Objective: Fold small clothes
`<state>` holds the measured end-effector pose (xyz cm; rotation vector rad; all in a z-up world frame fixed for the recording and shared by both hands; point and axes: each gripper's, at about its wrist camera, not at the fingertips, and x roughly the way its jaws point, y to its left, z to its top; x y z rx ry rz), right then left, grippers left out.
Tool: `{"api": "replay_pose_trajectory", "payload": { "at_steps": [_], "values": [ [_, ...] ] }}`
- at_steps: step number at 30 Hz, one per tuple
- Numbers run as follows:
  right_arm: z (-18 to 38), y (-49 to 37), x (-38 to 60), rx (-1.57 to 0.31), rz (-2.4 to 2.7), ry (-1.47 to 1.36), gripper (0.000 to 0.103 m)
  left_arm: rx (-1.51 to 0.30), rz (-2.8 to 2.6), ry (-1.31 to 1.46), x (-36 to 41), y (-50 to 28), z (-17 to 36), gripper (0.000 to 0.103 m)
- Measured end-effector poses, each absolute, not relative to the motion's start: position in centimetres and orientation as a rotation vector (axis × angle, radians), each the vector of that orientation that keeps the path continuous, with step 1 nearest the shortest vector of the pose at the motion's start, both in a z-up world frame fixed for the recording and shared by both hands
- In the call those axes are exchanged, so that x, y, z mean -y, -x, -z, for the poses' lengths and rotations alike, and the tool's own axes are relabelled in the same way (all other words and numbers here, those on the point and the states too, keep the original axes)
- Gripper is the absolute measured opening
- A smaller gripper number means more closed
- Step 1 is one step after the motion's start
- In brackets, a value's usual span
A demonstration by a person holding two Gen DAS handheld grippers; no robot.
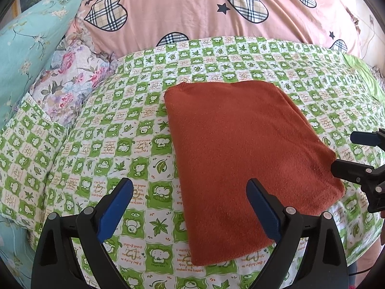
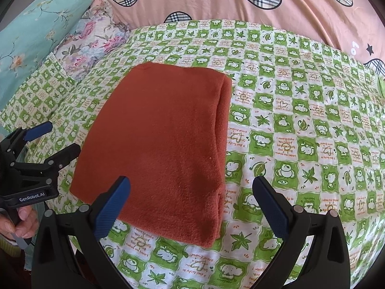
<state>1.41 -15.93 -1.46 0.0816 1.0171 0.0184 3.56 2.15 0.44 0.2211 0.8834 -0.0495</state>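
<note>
A rust-orange garment (image 1: 245, 159) lies flat, folded into a neat rectangle, on the green and white checked bed sheet (image 1: 115, 130). It also shows in the right wrist view (image 2: 163, 144), with stacked folded layers along its right edge. My left gripper (image 1: 190, 190) is open and empty, hovering over the garment's near left edge. My right gripper (image 2: 191, 189) is open and empty over the garment's near right part. The right gripper also shows in the left wrist view (image 1: 346, 151), beside the garment's right edge. The left gripper shows in the right wrist view (image 2: 60, 137), beside the garment's left edge.
A pink quilt with plaid hearts (image 1: 192, 12) lies piled behind the sheet. A teal floral pillow (image 1: 26, 48) and a purple floral pillow (image 1: 69, 84) lie at the left. A plain green cloth (image 1: 363, 77) sits at the far right.
</note>
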Motion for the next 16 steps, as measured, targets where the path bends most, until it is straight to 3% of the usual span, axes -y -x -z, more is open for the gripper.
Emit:
{"api": "replay_pose_trajectory", "payload": {
  "at_steps": [16],
  "values": [
    [1.61, -2.12, 16.33, -1.013, -0.021, -0.096, 0.101, -0.876, 0.043, -0.219, -1.87, -3.88, -0.76, 0.097]
  ]
}}
